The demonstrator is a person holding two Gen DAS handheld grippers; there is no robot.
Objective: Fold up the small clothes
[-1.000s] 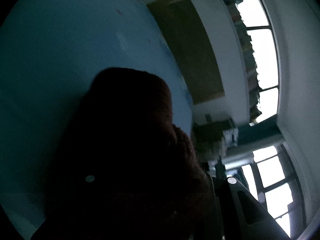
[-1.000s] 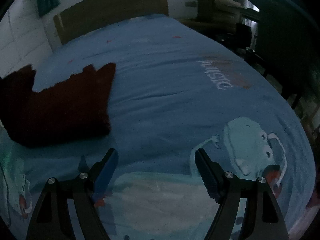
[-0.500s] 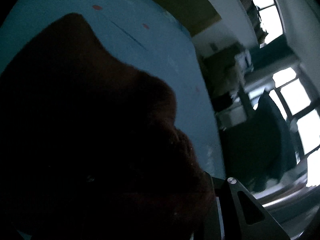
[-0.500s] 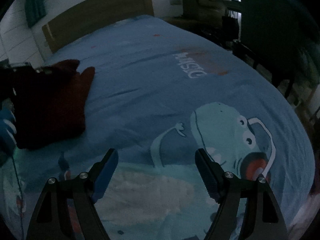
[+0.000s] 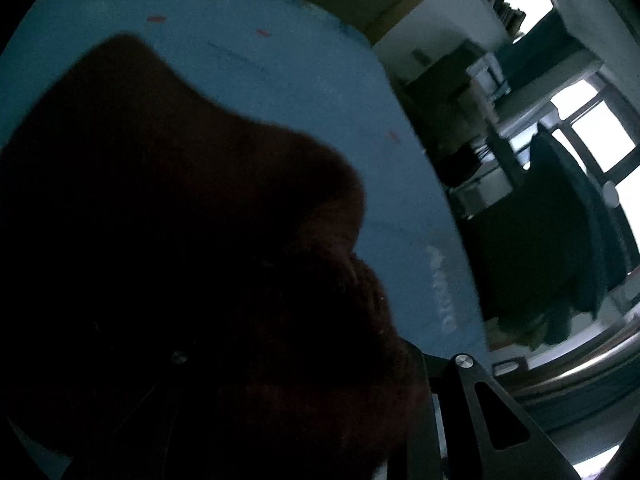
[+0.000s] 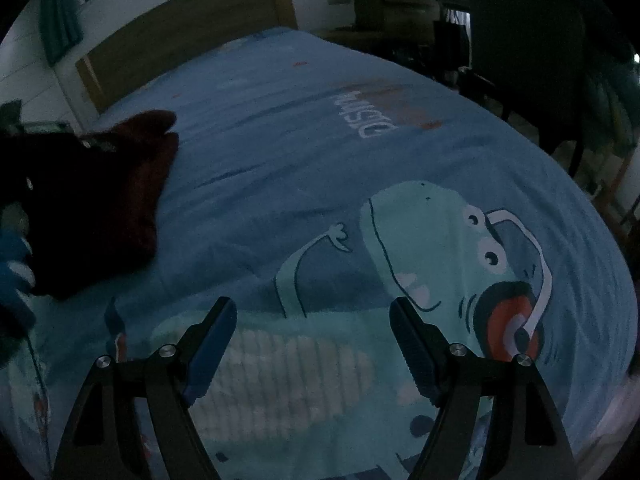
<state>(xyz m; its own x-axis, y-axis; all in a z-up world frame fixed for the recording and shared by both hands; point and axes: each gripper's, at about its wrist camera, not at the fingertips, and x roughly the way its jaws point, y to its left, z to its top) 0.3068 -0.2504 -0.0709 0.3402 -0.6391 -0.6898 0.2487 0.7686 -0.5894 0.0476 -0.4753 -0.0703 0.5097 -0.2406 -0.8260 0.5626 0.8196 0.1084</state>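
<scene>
A dark red garment (image 5: pixel 180 240) fills most of the left wrist view and covers the fingers of my left gripper (image 5: pixel 320 392), which is shut on it. In the right wrist view the same garment (image 6: pixel 100 200) lies at the left of the bed, with the left gripper partly showing behind it. My right gripper (image 6: pixel 312 344) is open and empty, low over the blue bedspread (image 6: pixel 280 140), well to the right of the garment.
The bedspread carries a dinosaur print (image 6: pixel 432 240) and white lettering (image 6: pixel 364 116). A wooden headboard (image 6: pixel 188 44) stands at the far end. A dark chair (image 6: pixel 528 40) and shelves stand off the bed's right side. Bright windows (image 5: pixel 592 120) show in the left wrist view.
The left gripper has swung with the garment, which now covers more of its view. The right gripper has shifted right, so the garment sits further left in its view.
</scene>
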